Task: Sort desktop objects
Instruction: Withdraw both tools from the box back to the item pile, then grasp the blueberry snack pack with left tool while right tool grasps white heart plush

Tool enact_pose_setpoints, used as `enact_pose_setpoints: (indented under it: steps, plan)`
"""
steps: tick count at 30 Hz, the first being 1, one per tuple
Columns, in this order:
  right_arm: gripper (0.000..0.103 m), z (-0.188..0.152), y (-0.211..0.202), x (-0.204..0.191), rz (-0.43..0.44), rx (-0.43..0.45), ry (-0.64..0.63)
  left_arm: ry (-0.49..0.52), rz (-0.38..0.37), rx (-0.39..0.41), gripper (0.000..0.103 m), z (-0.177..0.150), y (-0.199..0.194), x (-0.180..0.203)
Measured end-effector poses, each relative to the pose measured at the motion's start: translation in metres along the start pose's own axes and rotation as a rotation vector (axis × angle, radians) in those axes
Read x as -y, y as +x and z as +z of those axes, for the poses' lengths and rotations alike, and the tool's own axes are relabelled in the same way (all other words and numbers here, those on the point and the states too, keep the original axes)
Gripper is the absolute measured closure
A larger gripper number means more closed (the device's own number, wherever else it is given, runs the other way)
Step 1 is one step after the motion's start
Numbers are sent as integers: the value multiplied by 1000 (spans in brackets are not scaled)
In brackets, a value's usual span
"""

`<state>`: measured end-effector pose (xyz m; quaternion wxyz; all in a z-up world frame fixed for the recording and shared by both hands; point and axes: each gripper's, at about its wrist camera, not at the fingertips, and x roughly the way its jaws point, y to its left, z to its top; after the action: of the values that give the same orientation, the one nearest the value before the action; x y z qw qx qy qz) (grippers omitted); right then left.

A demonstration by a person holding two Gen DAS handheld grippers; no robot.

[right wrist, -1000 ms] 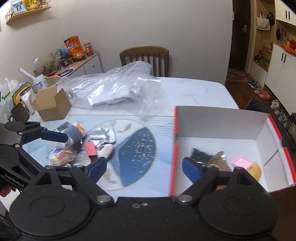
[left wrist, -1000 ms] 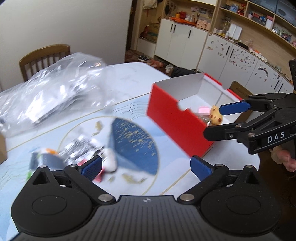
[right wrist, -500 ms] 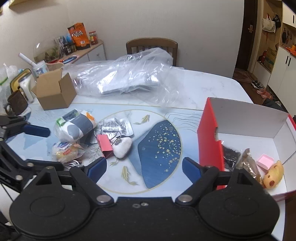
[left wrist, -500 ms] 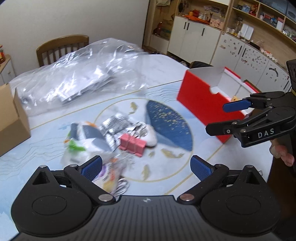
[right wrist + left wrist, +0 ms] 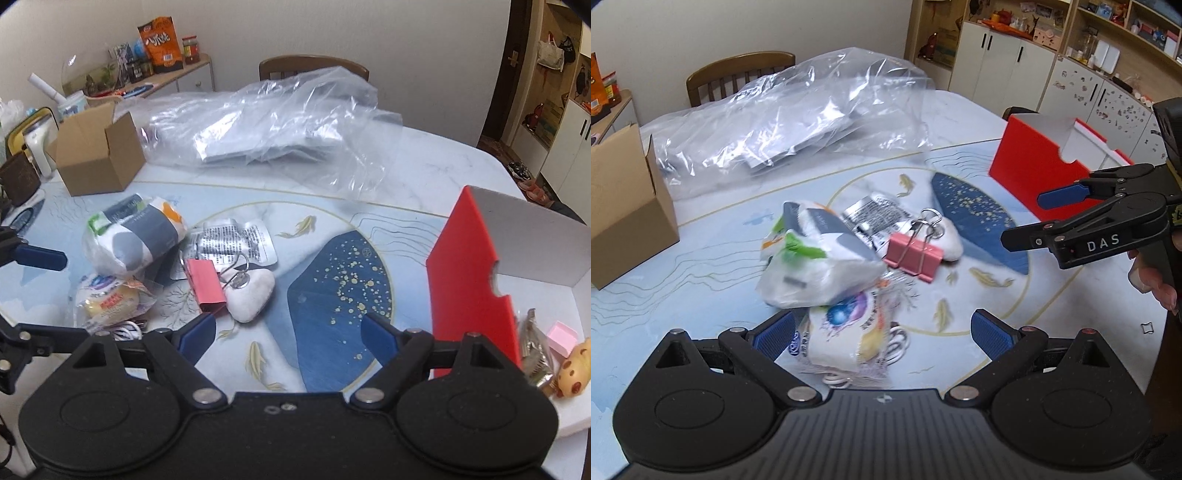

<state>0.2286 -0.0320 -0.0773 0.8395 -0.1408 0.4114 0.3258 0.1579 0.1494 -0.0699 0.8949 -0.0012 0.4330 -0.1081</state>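
A pile lies mid-table: a pink binder clip [image 5: 914, 254] [image 5: 205, 282], a white heart-shaped pad [image 5: 251, 295], a silver foil packet [image 5: 236, 242], a white printed bag [image 5: 816, 258] and a snack packet [image 5: 846, 332]. My left gripper [image 5: 882, 336] is open and hangs over the snack packet, its pads apart from it. My right gripper [image 5: 288, 334] [image 5: 1034, 218] is just short of the heart-shaped pad; its jaws are closing with nothing between them. The red box [image 5: 469, 280] on the right holds a pink block [image 5: 561, 338], a yellow toy [image 5: 574, 371] and a foil wrapper.
An open cardboard box [image 5: 96, 158] stands at the back left. A big clear plastic bag [image 5: 798, 118] covers the far side of the table, with a wooden chair [image 5: 314, 66] behind it. A sideboard with jars and snack bags lines the left wall.
Both grippers have swung left from the red box and come down over the pile, which now fills the middle of both views. The right jaws look slightly narrower.
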Motion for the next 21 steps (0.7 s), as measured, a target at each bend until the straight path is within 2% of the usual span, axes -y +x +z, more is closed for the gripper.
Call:
enact_pose_setpoints:
  steps: [16, 21]
  plan:
    - [24, 14, 53, -2, 26, -47, -4, -13, 9, -35, 1, 1, 20, -15]
    - [30, 19, 65, -6, 51, -65, -2, -19, 8, -42, 1, 1, 26, -17]
